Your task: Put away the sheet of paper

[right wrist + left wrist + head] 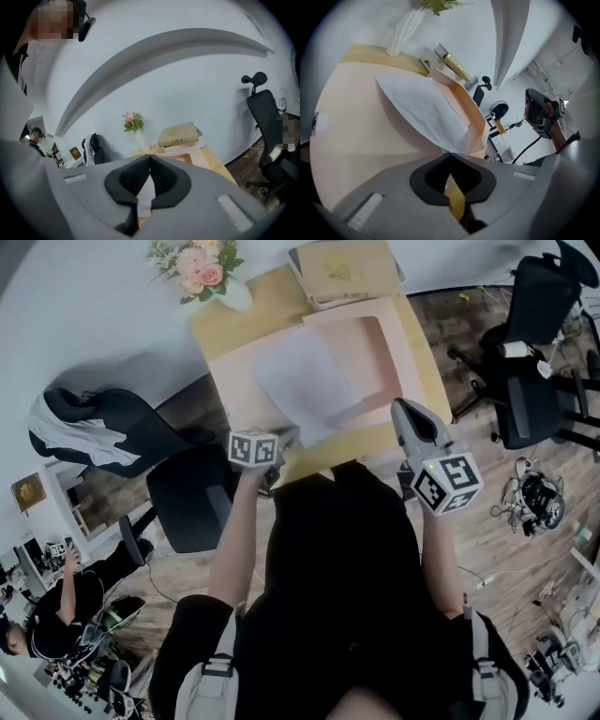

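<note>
Nearly stowed: sheet of paper [309, 381] lies across the pink folder [405, 352] on the table [220, 329].
My left claw [284, 440] pinches its near corner; my right claw [399, 409] is closed, empty. I judge only 1 release remains.

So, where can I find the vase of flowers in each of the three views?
Head view: vase of flowers at the top edge, left of centre.
Left gripper view: vase of flowers at the top, blooms mostly cut off.
Right gripper view: vase of flowers at the centre, against the wall.
Shared landmark: the pink folder close by.
</note>
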Available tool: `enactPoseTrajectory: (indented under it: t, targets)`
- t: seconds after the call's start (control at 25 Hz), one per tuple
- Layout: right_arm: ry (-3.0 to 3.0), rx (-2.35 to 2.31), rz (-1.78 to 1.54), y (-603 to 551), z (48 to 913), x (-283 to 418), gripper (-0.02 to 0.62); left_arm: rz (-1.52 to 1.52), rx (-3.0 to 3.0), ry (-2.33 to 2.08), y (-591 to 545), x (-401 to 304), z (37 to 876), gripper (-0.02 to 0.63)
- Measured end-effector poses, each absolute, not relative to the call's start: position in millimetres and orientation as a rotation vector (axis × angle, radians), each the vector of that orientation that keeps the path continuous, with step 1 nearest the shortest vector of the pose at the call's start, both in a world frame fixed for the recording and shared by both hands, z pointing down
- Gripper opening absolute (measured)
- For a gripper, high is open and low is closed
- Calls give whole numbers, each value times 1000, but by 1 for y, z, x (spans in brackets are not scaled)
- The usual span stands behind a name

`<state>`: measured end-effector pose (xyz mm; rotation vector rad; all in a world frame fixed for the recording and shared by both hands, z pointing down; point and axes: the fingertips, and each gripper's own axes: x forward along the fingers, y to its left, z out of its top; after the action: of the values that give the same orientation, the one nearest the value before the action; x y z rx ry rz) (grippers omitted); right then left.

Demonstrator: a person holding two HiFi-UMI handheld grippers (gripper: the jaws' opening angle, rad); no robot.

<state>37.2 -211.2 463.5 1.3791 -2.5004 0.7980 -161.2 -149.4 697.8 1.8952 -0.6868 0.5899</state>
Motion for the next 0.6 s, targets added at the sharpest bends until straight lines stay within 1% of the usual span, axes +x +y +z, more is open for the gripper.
enactPoseTrajectory:
  t: [0.6]
  targets:
    - [-2397,1541,824,-198,469,101,3,674,1967,-588,-195,-100,700,9]
